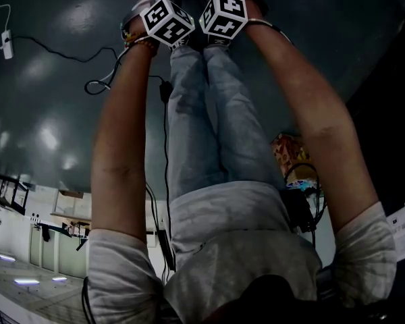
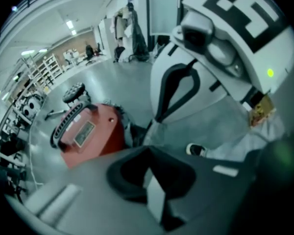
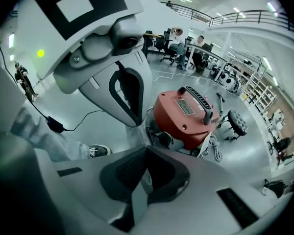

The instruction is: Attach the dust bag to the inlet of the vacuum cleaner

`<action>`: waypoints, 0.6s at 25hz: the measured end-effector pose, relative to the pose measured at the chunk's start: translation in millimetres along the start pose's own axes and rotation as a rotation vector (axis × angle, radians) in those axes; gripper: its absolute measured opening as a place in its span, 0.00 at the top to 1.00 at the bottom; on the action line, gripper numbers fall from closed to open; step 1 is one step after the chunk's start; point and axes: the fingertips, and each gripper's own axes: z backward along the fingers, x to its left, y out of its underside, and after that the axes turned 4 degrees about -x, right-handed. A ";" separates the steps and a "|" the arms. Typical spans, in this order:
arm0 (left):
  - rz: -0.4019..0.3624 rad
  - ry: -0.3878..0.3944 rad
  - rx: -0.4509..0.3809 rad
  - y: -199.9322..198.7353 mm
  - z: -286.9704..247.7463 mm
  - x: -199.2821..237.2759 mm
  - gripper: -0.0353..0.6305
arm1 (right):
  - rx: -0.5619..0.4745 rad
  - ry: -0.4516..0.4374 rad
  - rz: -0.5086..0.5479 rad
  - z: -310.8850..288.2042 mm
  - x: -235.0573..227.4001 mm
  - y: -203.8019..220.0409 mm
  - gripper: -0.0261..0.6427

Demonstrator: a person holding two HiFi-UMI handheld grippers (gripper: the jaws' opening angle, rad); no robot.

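The red vacuum cleaner with a black handle stands on the grey floor, just past my right gripper, whose jaws are shut on nothing. The left gripper view has the same vacuum cleaner lying to the left of my left gripper, also shut and empty. Both grippers hang side by side, each filling the other's view. In the head view only their marker cubes show, low by my feet. A grey shape sits at the vacuum's near side; I cannot tell whether it is the dust bag.
My legs and shoe stand close to the grippers. A black cable and a power adapter lie on the floor. A wheeled stool and a coiled white cord are beside the vacuum. Desks and people sit far behind.
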 end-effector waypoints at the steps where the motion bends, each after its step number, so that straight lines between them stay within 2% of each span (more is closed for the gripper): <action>1: 0.002 0.000 -0.006 -2.7 -0.8 0.1 0.94 | 0.005 0.006 -0.001 1.7 -2.6 2.5 0.94; 15: 0.028 -0.001 0.001 1.4 7.2 4.1 0.94 | 0.009 -0.004 0.029 4.2 4.0 3.3 0.94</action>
